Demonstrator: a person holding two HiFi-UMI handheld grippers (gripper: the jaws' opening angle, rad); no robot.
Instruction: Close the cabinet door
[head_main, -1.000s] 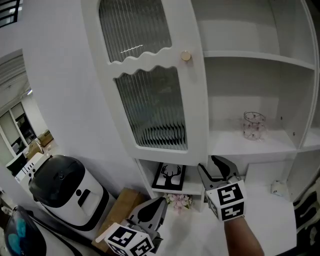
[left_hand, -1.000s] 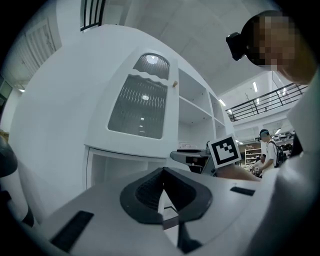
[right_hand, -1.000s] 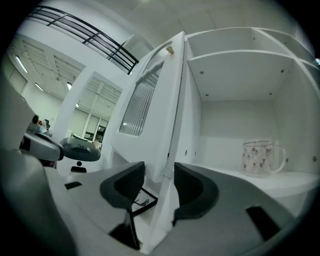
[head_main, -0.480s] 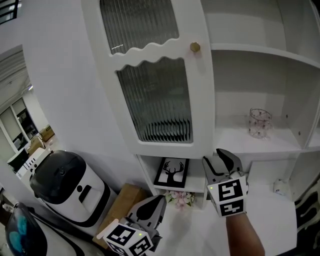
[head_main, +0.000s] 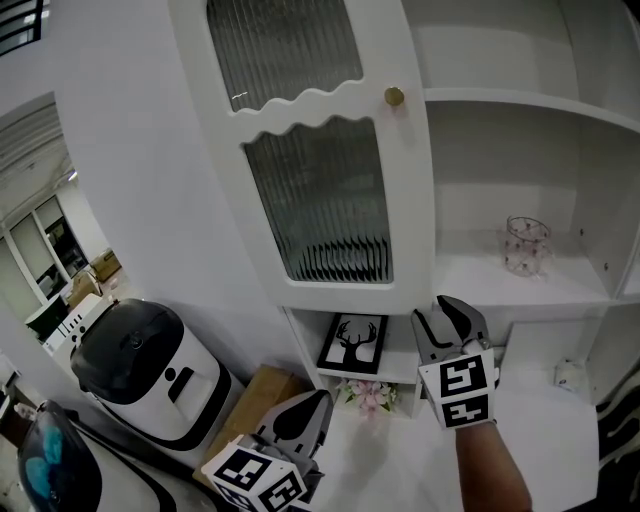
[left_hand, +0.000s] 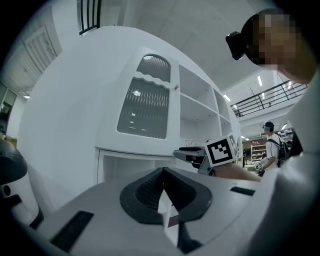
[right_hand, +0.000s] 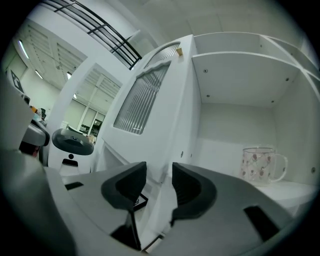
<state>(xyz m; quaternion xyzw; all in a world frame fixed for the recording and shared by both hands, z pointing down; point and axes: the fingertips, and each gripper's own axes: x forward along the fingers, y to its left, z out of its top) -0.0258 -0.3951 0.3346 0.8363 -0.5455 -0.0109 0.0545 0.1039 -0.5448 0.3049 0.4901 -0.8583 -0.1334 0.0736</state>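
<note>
Cabinet door (head_main: 320, 200): it's swung open and sticks out from the white cabinet toward you. It has ribbed glass panels, a wavy bar across the middle and a little gold knob (head_main: 395, 97) on the free edge.

Right hand-held gripper (head_main: 440, 318): yours sits just below the door's bottom corner on the knob side, pointing level at the cabinet. The jaws are wide apart and closing. In the right gripper view the door's free edge lines up with the gap (right_hand: 159, 182), but the pads aren't touching it, so no grip on anything.

Left hand-held gripper (head_main: 312, 410): it's low in the head view, well off to the left of the door. In the left gripper view the jaw tips (left_hand: 162, 172) meet with nothing between them, so it's closed and empty.

Shelf behind the door: a clear glass mug (head_main: 527, 245) with small pink prints stands there alone, upright, handle to the right in the right gripper view (right_hand: 260, 164).

Lower cubby: a framed deer picture (head_main: 352, 343) leans in there, with some pink flowers (head_main: 365, 395) just in front of it.

Tabletop (head_main: 545, 430): plain white, your right forearm is over it.

Off to the left: a white and black appliance (head_main: 140, 375) on the floor side, well apart from the door.
</note>
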